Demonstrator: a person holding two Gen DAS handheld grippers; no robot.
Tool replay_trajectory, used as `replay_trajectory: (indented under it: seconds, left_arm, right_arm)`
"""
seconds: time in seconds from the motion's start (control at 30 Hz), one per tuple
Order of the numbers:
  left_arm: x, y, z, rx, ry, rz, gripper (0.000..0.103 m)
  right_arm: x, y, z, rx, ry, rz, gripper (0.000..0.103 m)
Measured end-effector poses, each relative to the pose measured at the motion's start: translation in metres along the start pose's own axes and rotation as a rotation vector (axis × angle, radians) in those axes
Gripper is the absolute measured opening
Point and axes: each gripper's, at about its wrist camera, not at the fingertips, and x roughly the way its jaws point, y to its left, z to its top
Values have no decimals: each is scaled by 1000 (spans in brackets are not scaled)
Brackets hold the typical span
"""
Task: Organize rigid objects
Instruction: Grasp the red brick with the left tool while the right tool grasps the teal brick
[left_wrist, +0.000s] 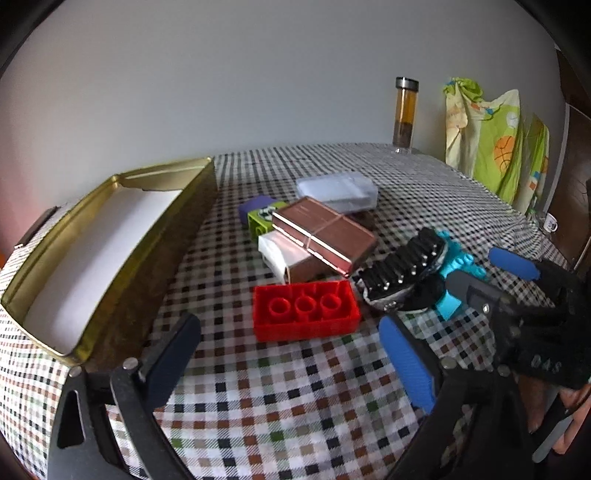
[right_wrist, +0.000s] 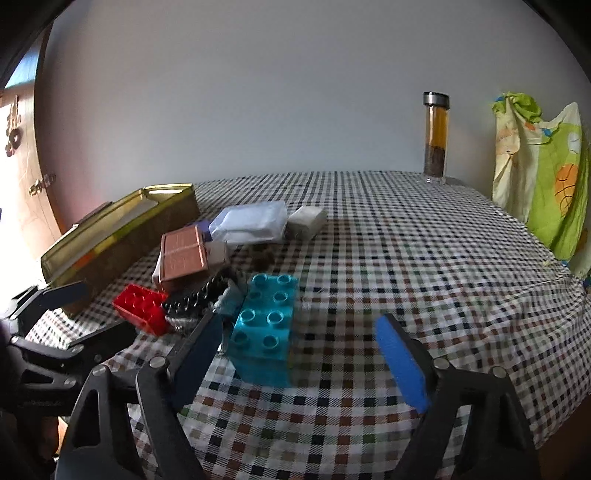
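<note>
I have hardly started. The gold tin box (left_wrist: 110, 236) sits open on the left of the checked tablecloth (left_wrist: 295, 398), and I see only a white liner inside it. All the toys and boxes are in a heap beside it, so nearly everything is left to put away.

My right gripper (right_wrist: 299, 354) has its blue pads wide apart. The teal building brick (right_wrist: 264, 325) lies between them, close to the left pad, but I cannot see a pad pressing on it. It sits studs up. Its long side runs away from me, toward the heap, and a bit to the right.

My left gripper (left_wrist: 295, 358) is open too and holds nothing. The red building brick (left_wrist: 306, 310) lies just ahead of it, hollow side up, with its long side running left to right.

Behind them are a black comb-like thing (left_wrist: 399, 269), a copper-coloured box (left_wrist: 325, 232), a green and purple block (left_wrist: 260, 214) and a clear plastic case (left_wrist: 338, 190).
</note>
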Motion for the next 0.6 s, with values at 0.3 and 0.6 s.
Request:
replay_trajectory:
  seconds: [0.3, 0.6]
  left_arm:
    - [20, 3, 5, -29, 66, -31, 80]
    - [29, -2, 7, -2, 116, -7, 66]
  right_arm:
    - [9, -6, -4, 32, 5, 28, 70]
    - [25, -5, -2, 9, 49, 23, 52]
